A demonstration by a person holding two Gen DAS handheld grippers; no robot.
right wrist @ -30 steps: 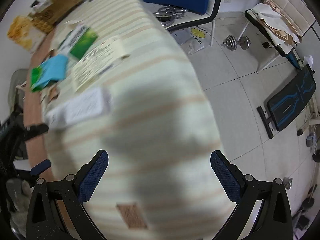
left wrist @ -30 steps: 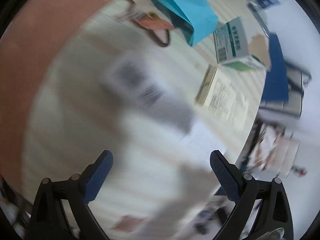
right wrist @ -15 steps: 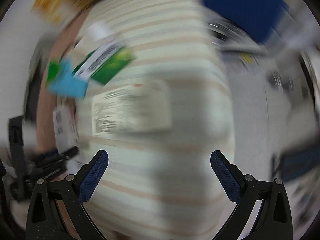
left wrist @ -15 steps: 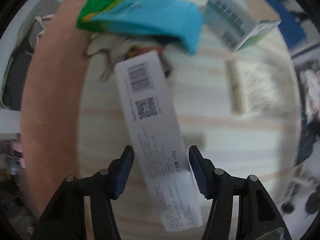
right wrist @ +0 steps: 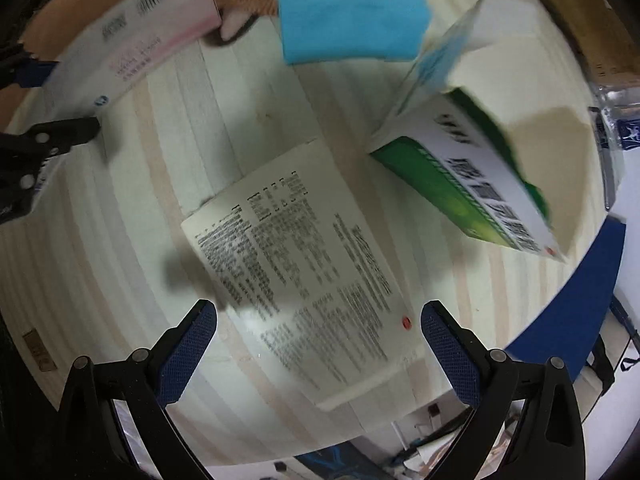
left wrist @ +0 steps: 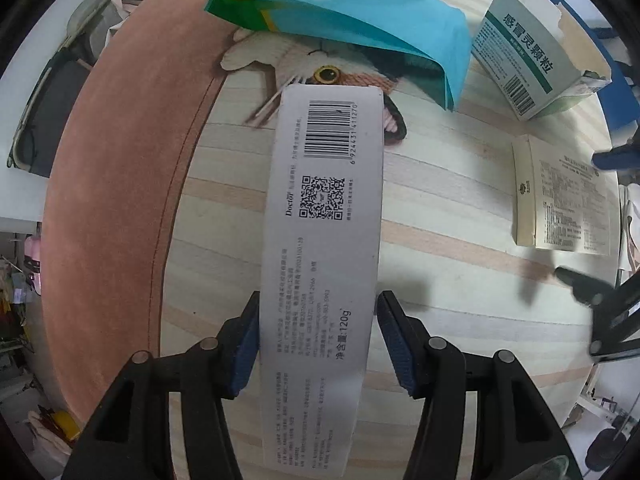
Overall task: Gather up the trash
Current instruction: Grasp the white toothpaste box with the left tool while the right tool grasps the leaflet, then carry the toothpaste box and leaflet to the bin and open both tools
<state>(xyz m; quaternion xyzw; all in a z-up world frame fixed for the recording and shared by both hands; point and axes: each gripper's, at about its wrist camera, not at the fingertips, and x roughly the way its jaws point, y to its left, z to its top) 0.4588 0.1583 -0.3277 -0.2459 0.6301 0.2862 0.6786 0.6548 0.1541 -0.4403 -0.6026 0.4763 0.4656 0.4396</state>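
My left gripper [left wrist: 316,328] is shut on a long white toothpaste box [left wrist: 324,248] with a barcode and QR code, lying lengthwise between the fingers on the striped table. It also shows in the right wrist view [right wrist: 132,44] at upper left. My right gripper [right wrist: 318,344] is open just above a flat cream printed box [right wrist: 304,280], which lies between its fingers. That box shows in the left wrist view [left wrist: 560,200] at the right. A green and white medicine box [right wrist: 476,184] and a blue-green bag [left wrist: 352,16] lie behind.
The striped tablecloth [left wrist: 440,264] has a cat picture [left wrist: 320,72] under the bag and a brown border [left wrist: 120,160] at the left. The table edge runs close below my right gripper, with a blue chair [right wrist: 576,304] beyond it.
My left gripper has closed from wide open onto the toothpaste box. My right gripper has swung over the table to hover above the cream box, still open.
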